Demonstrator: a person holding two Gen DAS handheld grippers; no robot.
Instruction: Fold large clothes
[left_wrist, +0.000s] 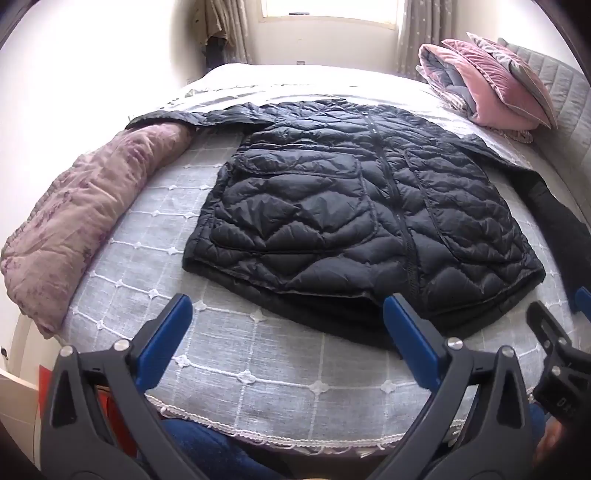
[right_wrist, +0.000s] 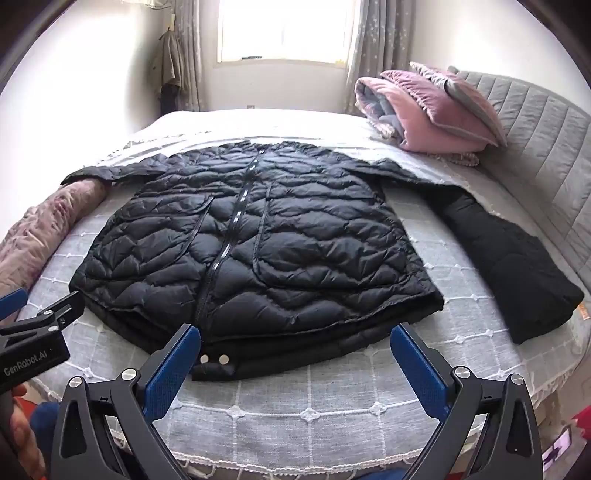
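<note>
A black quilted jacket (right_wrist: 251, 236) lay spread front-up on the bed (right_wrist: 332, 406), zipped down the middle, its sleeves stretched out to either side and its hem toward the grippers. The right gripper (right_wrist: 295, 363) hung over the near edge of the bed with its blue-padded fingers (right_wrist: 173, 369) standing wide apart and nothing between them; the jacket's hem, with two round snaps, lay just ahead of them, nearer the left-hand finger, not touched. The left gripper (left_wrist: 288, 332) was likewise spread wide and empty, tilted down at the bed, with the hem's corner just beyond and partly behind the tip of its right-hand finger (left_wrist: 410, 332); whether that tip brushed the cloth I could not tell. Between its fingers only the grey checked bedcover showed. Well off to the left of the left gripper's fingers lay a rolled mauve quilt (left_wrist: 81, 221), one jacket sleeve draped onto its far end. To the right of the right gripper's fingers, a folded black garment (right_wrist: 517, 266) rested beside the jacket, and far ahead on the right sat a stack of pink pillows (right_wrist: 436, 110) against the grey headboard (right_wrist: 546, 147).
</note>
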